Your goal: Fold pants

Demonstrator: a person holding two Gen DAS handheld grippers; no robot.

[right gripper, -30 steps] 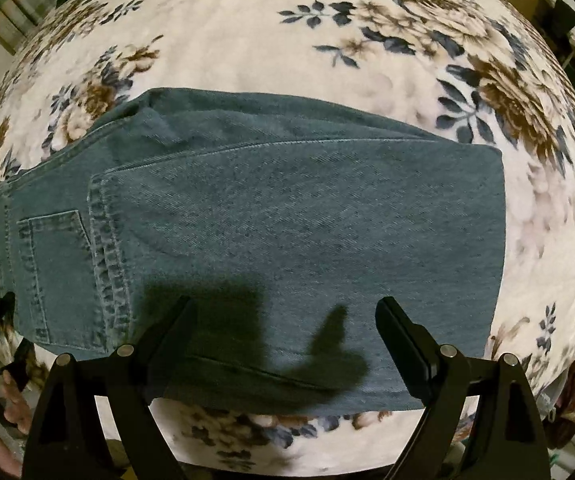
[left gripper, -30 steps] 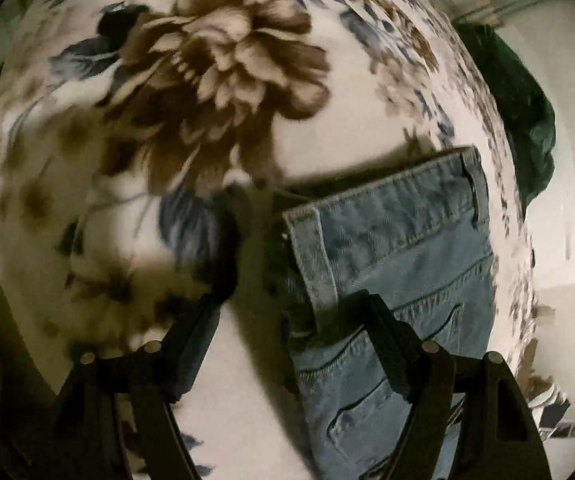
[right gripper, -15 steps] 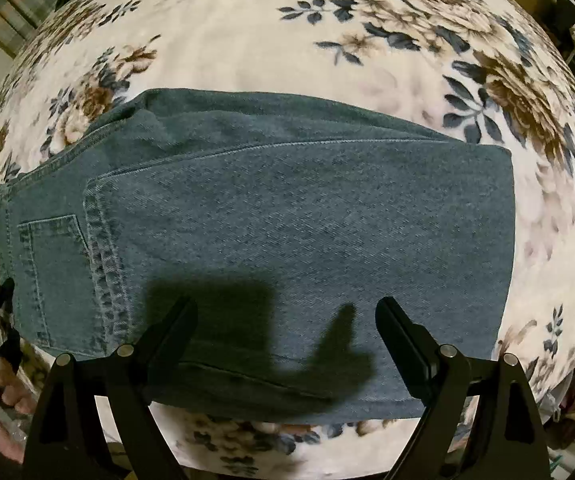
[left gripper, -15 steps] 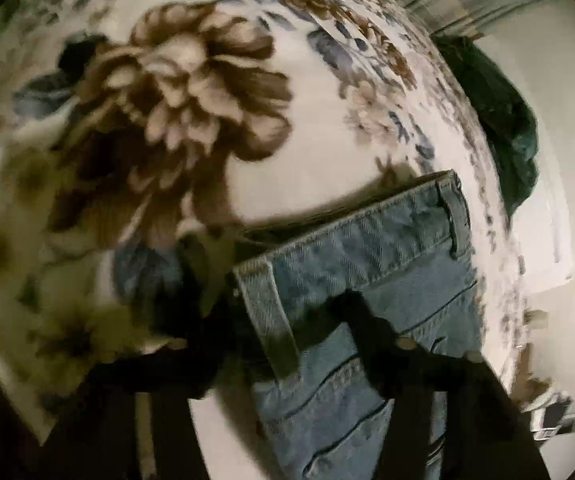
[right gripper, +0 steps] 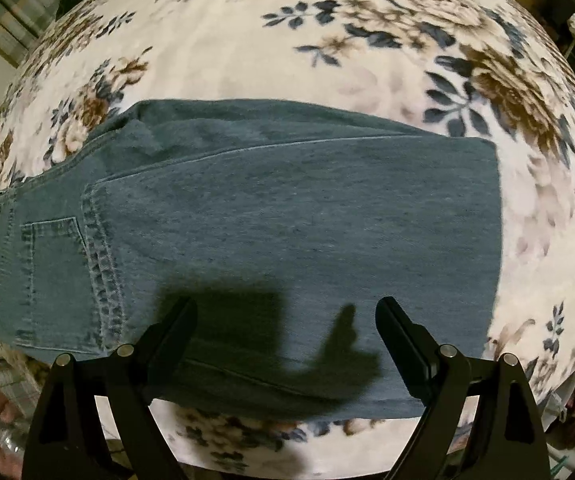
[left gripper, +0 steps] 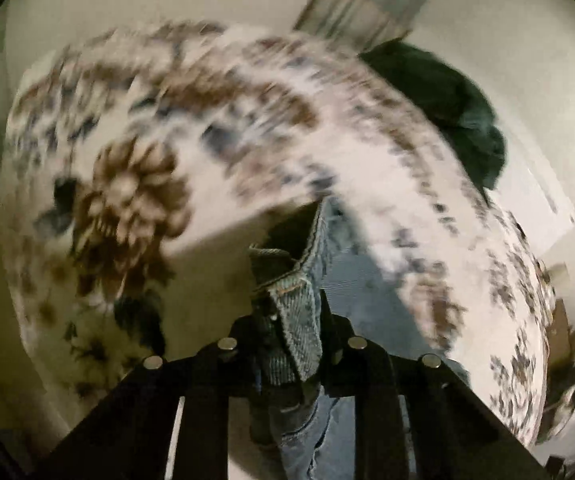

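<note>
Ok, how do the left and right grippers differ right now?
The left gripper is closing, with the jeans' waistband bunched between its fingers; the right gripper stands wide open with nothing between its fingers. The left has denim lifted off the floral blanket; the right hangs over jeans lying flat. The left view is blurred; the right is sharp. Both are the same black two-finger design.

Left gripper (left gripper: 293, 344) jaws closing — cloth between; right gripper (right gripper: 285, 320) jaws wide.
</note>
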